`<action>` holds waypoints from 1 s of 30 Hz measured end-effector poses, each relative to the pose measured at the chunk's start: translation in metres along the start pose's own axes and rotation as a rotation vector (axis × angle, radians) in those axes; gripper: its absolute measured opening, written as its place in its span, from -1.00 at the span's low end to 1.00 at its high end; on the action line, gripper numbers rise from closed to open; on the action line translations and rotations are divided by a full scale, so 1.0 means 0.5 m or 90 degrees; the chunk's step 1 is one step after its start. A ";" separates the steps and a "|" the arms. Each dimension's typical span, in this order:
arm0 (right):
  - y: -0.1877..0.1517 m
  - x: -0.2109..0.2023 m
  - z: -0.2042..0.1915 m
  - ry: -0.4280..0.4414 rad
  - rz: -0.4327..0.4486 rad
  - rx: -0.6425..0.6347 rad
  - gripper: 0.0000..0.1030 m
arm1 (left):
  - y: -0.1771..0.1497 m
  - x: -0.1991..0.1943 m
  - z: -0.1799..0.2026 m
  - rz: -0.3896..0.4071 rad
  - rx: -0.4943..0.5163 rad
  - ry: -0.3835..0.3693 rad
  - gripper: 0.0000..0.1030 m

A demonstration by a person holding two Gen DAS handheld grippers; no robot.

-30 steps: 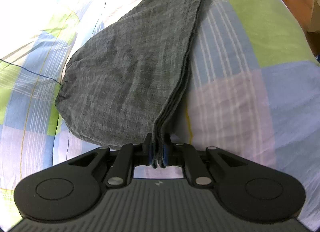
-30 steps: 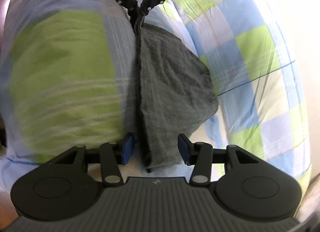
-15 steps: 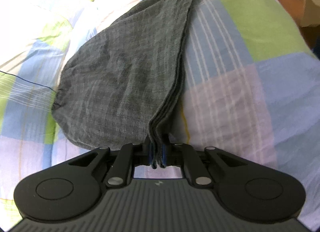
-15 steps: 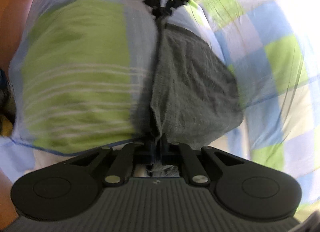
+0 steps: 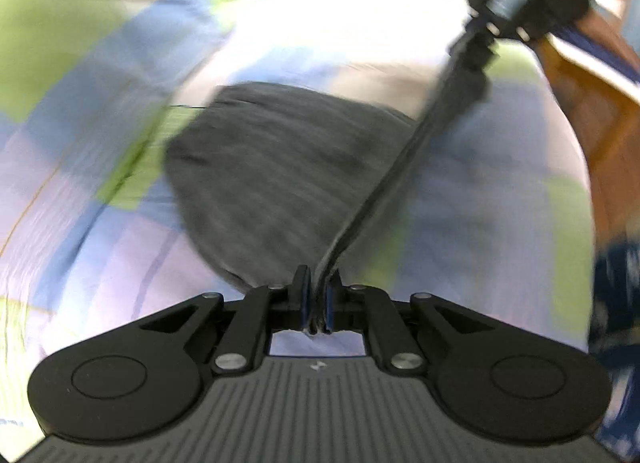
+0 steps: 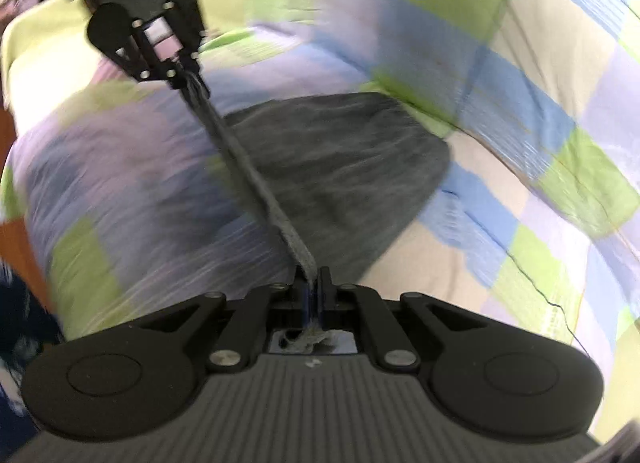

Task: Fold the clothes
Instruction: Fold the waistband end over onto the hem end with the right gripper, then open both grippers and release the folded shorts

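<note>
Grey cloth (image 5: 280,167) pinched at both ends: left gripper (image 5: 315,303) clamped on one end of its folded edge, blue pads (image 5: 305,303) pressed tight against the layers. Right gripper (image 6: 311,299) clamped likewise on the opposite end, a frayed tuft of cloth poking out behind the pads. Edge pulled taut in a straight line between the two claws, running from each one's fingertips diagonally up to the other claw at the top of the frame. Rest of the cloth hanging off that edge in a rounded belly, to the left of the line in the left wrist view and to the right of it in the right wrist view. Beneath, a checked quilt (image 6: 540,111) of green, blue and pale squares. Whether the belly touches the quilt: cannot tell, frames smeared with blur. Brown wood (image 5: 592,111) at the far right of the left wrist view.
</note>
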State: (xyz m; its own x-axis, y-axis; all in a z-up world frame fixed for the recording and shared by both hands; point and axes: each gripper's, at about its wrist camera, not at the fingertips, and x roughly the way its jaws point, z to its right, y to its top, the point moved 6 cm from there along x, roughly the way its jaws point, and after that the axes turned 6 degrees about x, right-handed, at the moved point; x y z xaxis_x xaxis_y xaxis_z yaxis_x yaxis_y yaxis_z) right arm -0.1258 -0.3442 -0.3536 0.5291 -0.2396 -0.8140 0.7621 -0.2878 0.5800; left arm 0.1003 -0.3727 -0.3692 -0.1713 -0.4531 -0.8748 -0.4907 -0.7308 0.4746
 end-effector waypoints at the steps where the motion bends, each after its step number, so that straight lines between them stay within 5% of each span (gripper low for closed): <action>1: 0.024 0.017 0.040 0.002 0.005 0.016 -0.96 | 0.014 0.010 -0.024 -0.001 -0.027 0.005 -0.89; 8: 0.093 0.118 0.216 0.016 -0.014 0.067 -0.96 | 0.090 0.107 -0.155 -0.044 -0.145 0.032 -0.89; 21: 0.153 0.265 0.384 0.030 -0.036 0.123 -0.96 | 0.142 0.235 -0.259 -0.090 -0.157 0.064 -0.87; 26: 0.146 0.304 0.405 0.022 -0.061 0.139 -0.95 | 0.125 0.272 -0.281 -0.120 -0.181 0.085 -0.35; 27: 0.140 0.312 0.409 0.018 -0.074 0.146 -0.89 | 0.124 0.272 -0.284 -0.121 -0.184 0.090 -0.30; 29: 0.133 0.314 0.419 -0.013 -0.077 0.170 -0.43 | 0.113 0.258 -0.300 -0.123 -0.208 0.120 -0.27; 30: 0.128 0.316 0.427 -0.041 -0.076 0.187 -0.43 | 0.109 0.251 -0.303 -0.122 -0.215 0.127 -0.27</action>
State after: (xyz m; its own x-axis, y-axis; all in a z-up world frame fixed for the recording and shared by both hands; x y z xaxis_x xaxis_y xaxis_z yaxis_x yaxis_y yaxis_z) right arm -0.0731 -0.5985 -0.4387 0.4105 -0.2427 -0.8790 0.6721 -0.5709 0.4715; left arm 0.1816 -0.5469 -0.4383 0.0802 -0.3578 -0.9304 -0.1845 -0.9226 0.3389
